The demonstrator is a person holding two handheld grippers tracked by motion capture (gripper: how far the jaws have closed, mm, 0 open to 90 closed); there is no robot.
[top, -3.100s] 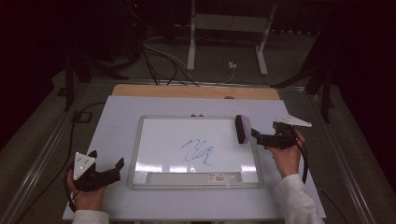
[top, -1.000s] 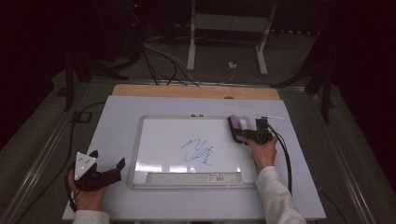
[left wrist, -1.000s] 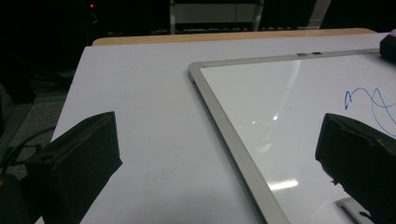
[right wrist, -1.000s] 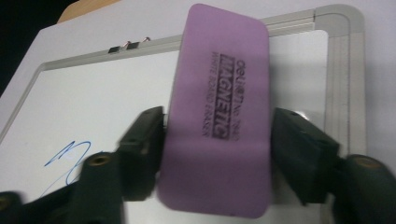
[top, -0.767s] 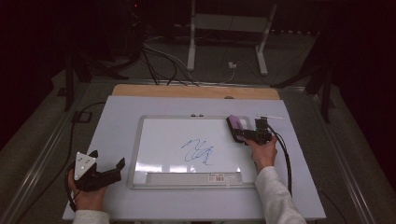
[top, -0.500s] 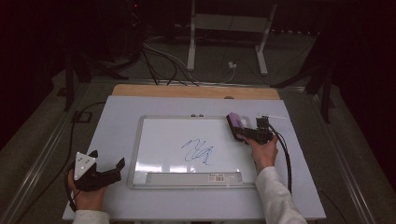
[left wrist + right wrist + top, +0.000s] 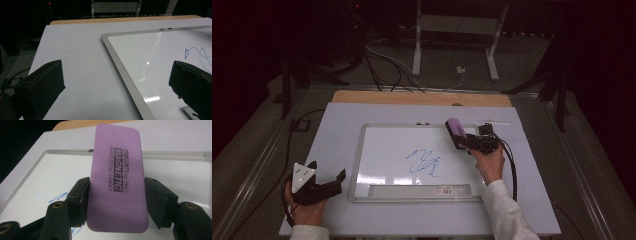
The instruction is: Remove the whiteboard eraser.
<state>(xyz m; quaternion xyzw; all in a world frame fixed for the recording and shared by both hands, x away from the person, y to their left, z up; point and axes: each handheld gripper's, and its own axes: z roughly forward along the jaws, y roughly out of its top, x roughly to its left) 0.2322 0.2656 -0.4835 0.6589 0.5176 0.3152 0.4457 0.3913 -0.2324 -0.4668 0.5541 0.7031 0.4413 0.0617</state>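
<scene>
A white whiteboard [image 7: 387, 155] with a metal frame lies flat on the white table cover, with a blue scribble [image 7: 424, 162] near its middle. My right gripper [image 7: 460, 142] is shut on a purple magnetic whiteboard eraser [image 7: 455, 132], held over the board's far right corner. In the right gripper view both pads clamp the eraser [image 7: 116, 177] by its long edges, printed face up, above the board [image 7: 50, 175] and the scribble [image 7: 58, 196]. My left gripper [image 7: 328, 171] stands open with nothing in it, left of the board's near corner. Its own view shows the frame [image 7: 125, 75] between its jaws.
A wooden board [image 7: 422, 97] edges the table's far side. A thin light object [image 7: 495, 122] lies just right of the whiteboard's far corner. A labelled tray strip [image 7: 412, 190] runs along the board's near edge. Cables and a metal stand [image 7: 452, 30] are on the floor beyond.
My right gripper has carried the eraser leftwards from beside the board to over its far right corner, rising slightly. The left gripper has stayed where it was.
</scene>
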